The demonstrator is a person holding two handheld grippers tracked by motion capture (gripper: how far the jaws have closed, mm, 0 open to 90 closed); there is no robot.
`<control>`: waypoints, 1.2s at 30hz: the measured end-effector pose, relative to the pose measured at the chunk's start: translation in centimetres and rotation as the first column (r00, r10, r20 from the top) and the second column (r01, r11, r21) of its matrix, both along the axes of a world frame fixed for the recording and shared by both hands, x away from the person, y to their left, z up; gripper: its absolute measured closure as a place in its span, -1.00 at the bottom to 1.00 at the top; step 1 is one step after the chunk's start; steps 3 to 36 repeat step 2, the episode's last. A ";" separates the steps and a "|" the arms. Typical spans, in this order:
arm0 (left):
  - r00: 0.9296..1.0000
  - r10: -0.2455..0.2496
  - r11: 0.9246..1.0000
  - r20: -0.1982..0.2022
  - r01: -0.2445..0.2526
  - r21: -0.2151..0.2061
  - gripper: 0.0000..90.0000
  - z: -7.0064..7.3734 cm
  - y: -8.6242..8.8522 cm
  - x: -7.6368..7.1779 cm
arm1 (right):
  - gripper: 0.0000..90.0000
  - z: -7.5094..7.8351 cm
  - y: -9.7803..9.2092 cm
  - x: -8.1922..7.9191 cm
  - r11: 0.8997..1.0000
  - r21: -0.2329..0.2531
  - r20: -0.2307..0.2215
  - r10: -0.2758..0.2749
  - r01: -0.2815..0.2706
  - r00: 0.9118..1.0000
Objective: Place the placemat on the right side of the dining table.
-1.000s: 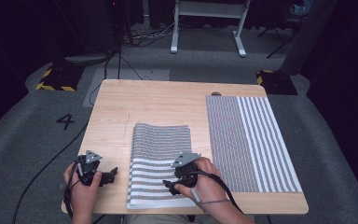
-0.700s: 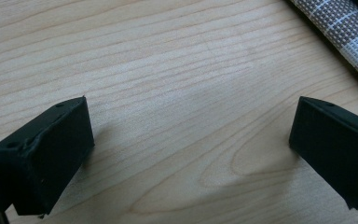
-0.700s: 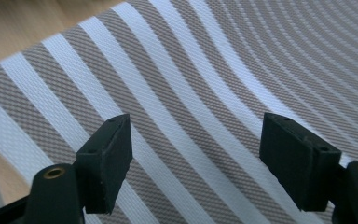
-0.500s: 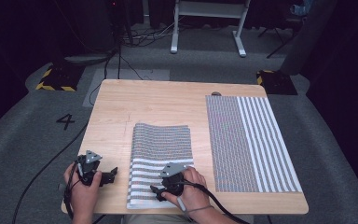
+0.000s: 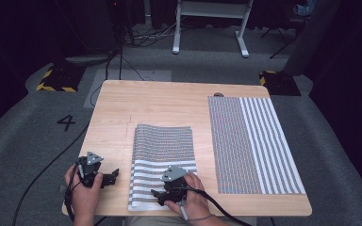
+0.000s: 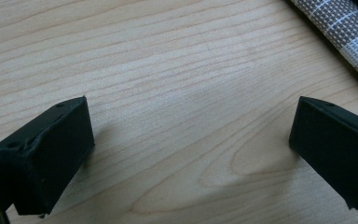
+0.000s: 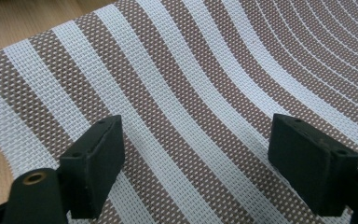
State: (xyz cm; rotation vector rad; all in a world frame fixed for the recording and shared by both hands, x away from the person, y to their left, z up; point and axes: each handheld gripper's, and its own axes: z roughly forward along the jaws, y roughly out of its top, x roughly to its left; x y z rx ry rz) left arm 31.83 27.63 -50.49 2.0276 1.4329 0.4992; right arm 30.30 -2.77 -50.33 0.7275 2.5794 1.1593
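So your left gripper (image 5: 114, 174) sits low on the bare wood of the table (image 5: 165, 101), just left of the folded striped mat (image 5: 164, 155). It has not moved in the last second. Its jaws stand wide apart with nothing between them, and in the left gripper view you can see the mat's edge (image 6: 349, 37) off in the top corner.

Next comes the folded mat itself, lying in the middle of the table near your side. Your right gripper (image 5: 156, 194) has slid left across it and now hangs over the wide white stripes (image 7: 177, 107) by the near left corner. Its jaws are wide open too and hold nothing.

That move looks like you are lining up to grab that corner.

Far right, the flat mat (image 5: 254, 141) lies spread out, well apart from both grippers.
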 end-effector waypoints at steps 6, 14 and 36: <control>1.000 0.000 1.000 0.000 0.000 0.000 -1.00 0.0 0.0 0.0 | -0.58 0.0 0.0 0.0 1.000 -0.005 -0.001 0.002 -0.002 1.000; 1.000 0.000 1.000 0.000 0.000 0.000 -1.00 0.0 0.0 0.0 | -0.58 0.0 0.0 0.0 1.000 -0.005 -0.001 0.002 -0.002 1.000; 1.000 0.000 1.000 0.000 0.000 0.000 -1.00 0.0 0.0 0.0 | -0.58 0.0 0.0 0.0 1.000 -0.005 -0.001 0.002 -0.002 1.000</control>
